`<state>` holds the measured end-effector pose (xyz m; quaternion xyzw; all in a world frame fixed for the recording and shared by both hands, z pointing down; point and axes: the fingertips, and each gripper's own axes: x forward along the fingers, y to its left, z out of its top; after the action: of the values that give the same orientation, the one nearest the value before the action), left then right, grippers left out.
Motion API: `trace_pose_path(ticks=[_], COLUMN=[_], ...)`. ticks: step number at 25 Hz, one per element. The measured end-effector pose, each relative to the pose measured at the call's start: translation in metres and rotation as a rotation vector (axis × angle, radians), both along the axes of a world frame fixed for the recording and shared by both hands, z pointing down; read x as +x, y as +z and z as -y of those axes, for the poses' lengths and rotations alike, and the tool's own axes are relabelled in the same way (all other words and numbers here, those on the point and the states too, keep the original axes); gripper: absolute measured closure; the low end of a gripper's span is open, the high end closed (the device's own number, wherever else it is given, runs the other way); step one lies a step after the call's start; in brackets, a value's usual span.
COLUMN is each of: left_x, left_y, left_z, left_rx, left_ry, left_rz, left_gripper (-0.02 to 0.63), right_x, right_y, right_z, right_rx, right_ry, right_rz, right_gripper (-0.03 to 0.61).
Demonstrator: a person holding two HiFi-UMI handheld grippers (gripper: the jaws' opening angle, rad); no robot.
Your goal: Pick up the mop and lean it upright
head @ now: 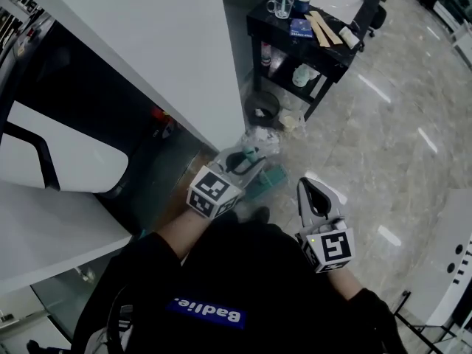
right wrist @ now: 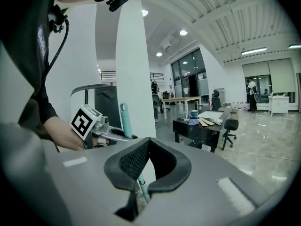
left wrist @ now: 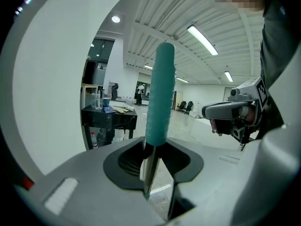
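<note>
- Two hand-held grippers are working in front of a person in a dark top; clock directions below are taken with twelve o'clock straight ahead of that person.
- The left gripper [head: 243, 159] is clenching the mop, with its jaws closed on the metal shaft [left wrist: 149, 168] just below the teal handle grip [left wrist: 160, 93].
- That grip is rising close to upright above the jaws, as both gripper views are showing.
- The mop head [head: 264, 183], also teal, is sitting low at about twelve o'clock, just beside the foot of the white pillar [head: 169, 43]. Whether it is resting on the floor [head: 383, 139] cannot be judged.
- The right gripper [head: 307, 185] is hanging at about two o'clock, apart from the mop. Its jaws are drawn together and nothing is lying between the pads; a length of the shaft is only showing behind them.
- The marker cubes [head: 214, 190] are facing up on both grippers, near the wrists.
- At one o'clock, well beyond the mop, a black table [head: 258, 17] is carrying glass cups [head: 280, 6], a blue mug [head: 301, 3] and papers.
- A dark round bin [head: 262, 108] is standing at twelve o'clock, between the table's legs and the pillar.
</note>
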<state>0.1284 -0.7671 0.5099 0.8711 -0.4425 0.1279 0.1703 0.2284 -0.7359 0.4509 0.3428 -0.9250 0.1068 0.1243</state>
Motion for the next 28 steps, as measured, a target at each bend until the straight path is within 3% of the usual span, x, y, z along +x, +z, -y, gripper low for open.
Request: trace_pose_path(ticks=[10, 28], left_x=[-0.015, -0.052], left_y=[0.038, 0.093], left_z=[0.011, 0.013], left_rx=[-0.062, -0.166], left_ry=[-0.002, -0.022], left_rz=[0.025, 0.032], left_gripper=[0.488, 0.486], right_x=[-0.001, -0.033], right_y=[0.001, 0.009], right_z=[0.007, 0.008], right_rx=[-0.003, -0.035], right_ry=[0.048, 0.044], right_rz=[-0.024, -0.064], right_gripper=[0.573, 0.572])
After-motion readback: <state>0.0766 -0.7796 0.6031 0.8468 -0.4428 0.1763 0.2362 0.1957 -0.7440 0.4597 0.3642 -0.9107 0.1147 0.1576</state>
